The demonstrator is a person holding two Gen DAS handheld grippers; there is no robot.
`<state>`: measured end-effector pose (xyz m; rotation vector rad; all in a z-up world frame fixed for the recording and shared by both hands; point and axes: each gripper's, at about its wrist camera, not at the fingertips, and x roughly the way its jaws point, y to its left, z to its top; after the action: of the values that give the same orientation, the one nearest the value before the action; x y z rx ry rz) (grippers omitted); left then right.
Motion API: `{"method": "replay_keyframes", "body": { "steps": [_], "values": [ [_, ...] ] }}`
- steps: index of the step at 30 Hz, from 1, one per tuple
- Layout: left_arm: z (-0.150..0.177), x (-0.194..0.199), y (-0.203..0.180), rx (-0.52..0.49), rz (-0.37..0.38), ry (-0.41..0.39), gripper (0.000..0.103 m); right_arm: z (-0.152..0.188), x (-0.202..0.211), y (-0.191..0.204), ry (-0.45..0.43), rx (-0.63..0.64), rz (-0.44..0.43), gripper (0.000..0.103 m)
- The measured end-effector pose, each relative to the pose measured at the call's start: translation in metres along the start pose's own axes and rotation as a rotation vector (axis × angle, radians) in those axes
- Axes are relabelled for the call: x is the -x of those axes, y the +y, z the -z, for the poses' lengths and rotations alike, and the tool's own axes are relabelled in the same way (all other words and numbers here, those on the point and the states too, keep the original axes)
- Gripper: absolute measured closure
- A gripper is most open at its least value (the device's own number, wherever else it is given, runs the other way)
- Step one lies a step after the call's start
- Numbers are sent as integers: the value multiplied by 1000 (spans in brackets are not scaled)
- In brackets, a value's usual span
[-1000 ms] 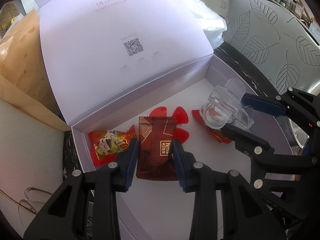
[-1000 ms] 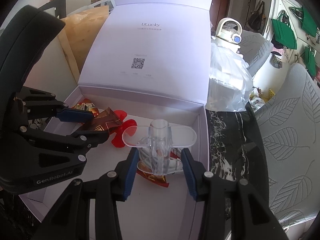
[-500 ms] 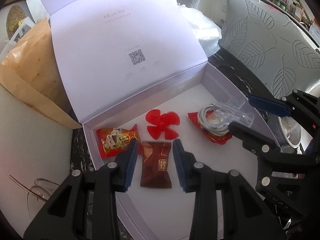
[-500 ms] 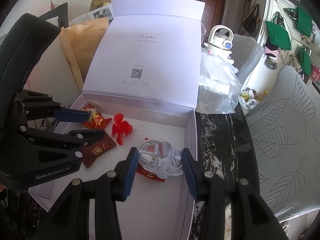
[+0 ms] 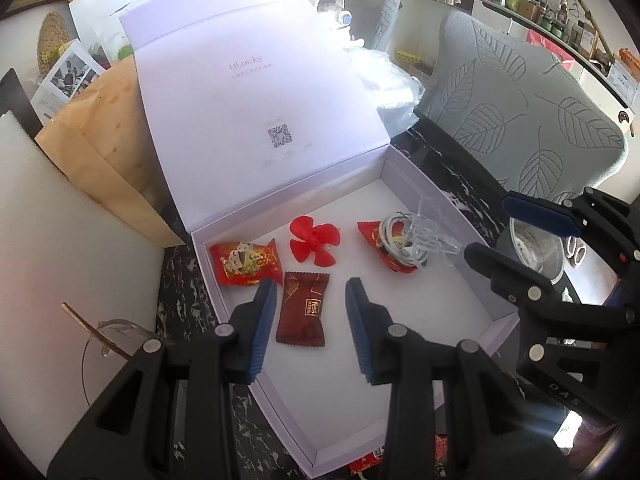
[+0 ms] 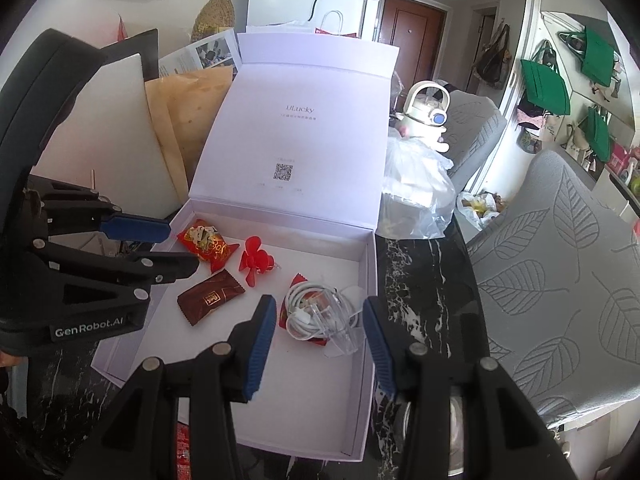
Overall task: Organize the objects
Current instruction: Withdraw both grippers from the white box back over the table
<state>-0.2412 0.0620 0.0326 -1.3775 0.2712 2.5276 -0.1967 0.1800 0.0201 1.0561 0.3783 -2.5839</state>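
An open white box (image 5: 408, 184) (image 6: 370, 320) with raised lid holds a dark brown candy (image 5: 302, 309) (image 6: 210, 297), a red candy (image 5: 245, 262) (image 6: 204, 243), a red propeller (image 5: 314, 240) (image 6: 254, 261), and a clear plastic piece (image 5: 430, 228) (image 6: 340, 322) on a white cable coil (image 5: 394, 236) (image 6: 304, 312) over a red wrapper. My left gripper (image 5: 310, 330) (image 6: 160, 246) is open and empty above the brown candy. My right gripper (image 6: 320, 346) (image 5: 516, 228) is open and empty above the clear piece.
A brown paper bag (image 5: 104, 140) and white foam (image 5: 60, 240) stand left of the box. Glasses (image 5: 104, 340) lie at front left. A clear plastic bag (image 6: 416, 192) and white kettle (image 6: 426, 116) stand behind right. A grey leaf-print chair (image 6: 560, 280) is right.
Both grippers have pulled back and up from the box. The brown candy and the clear plastic piece, held a second ago, now lie released inside the box.
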Motion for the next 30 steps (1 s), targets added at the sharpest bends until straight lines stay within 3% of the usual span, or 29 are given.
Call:
{"method": "replay_keyframes", "body": {
  "steps": [11,25,30],
  "values": [
    [7,40,-8,19,-15,-70,69,6,57,10,-64,-2,32,57],
    [34,84,-18,5,-7,-124,67,27,115,21,-114,-13,56,48],
    [46,100,-21,4,-10,-160,52,38,125,25,-112,-29,58,48]
  ]
}}
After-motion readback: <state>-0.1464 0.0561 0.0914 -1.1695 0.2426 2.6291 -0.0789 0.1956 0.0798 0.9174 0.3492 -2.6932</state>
